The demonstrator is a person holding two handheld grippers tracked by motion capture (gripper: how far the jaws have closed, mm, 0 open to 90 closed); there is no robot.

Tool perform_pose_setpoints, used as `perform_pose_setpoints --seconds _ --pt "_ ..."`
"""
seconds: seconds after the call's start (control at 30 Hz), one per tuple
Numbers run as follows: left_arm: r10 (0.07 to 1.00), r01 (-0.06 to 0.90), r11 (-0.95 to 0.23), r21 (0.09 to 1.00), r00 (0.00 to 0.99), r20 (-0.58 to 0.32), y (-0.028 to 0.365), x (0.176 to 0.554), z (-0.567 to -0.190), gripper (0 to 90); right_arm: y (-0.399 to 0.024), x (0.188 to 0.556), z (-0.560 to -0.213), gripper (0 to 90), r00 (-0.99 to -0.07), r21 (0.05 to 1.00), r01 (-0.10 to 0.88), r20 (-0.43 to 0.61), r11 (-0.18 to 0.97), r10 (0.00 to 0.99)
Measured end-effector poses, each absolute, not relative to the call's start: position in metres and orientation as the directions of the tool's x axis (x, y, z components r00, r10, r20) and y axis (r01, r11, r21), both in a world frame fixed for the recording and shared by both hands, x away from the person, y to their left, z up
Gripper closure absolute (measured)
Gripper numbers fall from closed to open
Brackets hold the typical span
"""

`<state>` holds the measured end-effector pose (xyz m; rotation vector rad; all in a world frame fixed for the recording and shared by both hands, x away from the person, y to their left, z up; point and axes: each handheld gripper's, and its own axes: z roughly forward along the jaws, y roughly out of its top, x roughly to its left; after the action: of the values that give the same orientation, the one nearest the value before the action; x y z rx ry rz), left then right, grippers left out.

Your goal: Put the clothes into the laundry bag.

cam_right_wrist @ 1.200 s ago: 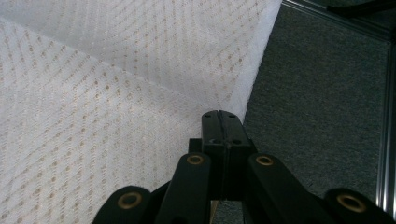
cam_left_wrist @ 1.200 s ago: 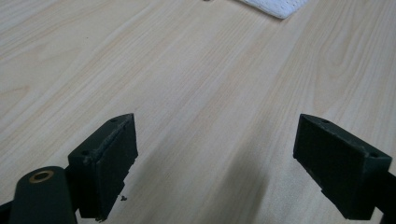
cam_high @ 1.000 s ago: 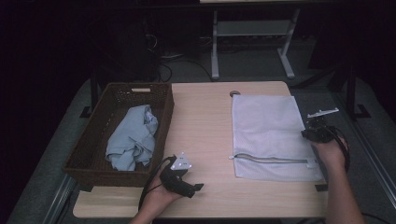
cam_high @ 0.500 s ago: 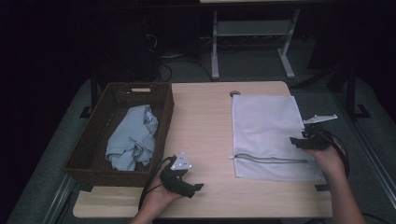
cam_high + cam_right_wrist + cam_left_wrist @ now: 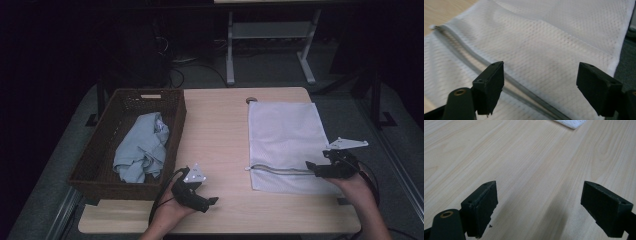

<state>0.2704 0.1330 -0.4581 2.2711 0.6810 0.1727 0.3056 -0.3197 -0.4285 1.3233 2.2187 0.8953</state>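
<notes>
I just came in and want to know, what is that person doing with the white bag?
A person holds a hand-held gripper in each hand at a wooden table. The right hand-held gripper hovers over the white mesh bag beside its zipper; its jaws have just been opening, with nothing gripped. The left hand-held gripper waits open over bare table. A light blue cloth lies in the wicker basket.

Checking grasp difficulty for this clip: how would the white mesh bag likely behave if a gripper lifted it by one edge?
The mesh bag would probably droop: it lies flat and thin on the table. It looks light, being open-weave. The zipper line likely stays a bit stiffer, so it may fold there.
</notes>
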Motion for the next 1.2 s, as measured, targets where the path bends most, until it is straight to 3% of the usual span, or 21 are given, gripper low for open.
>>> perform_pose_setpoints --seconds 0.3,0.77,1.2 --pt "0.523 0.435 -0.575 0.693 0.846 -0.097 0.133 0.27 -0.458 12.9 -0.297 0.278 -0.424 20.2 -0.542 0.737 0.565 -0.007 0.37 0.841" --pt "0.506 0.422 -0.581 0.696 0.857 -0.097 0.13 0.268 -0.455 12.8 -0.253 0.237 -0.449 15.0 -0.664 0.735 0.527 0.043 0.427 0.746" --pt "0.501 0.423 -0.577 0.698 0.859 -0.107 0.126 0.267 -0.435 12.8 -0.238 0.24 -0.458 13.2 -0.695 0.742 0.51 0.058 0.435 0.717"
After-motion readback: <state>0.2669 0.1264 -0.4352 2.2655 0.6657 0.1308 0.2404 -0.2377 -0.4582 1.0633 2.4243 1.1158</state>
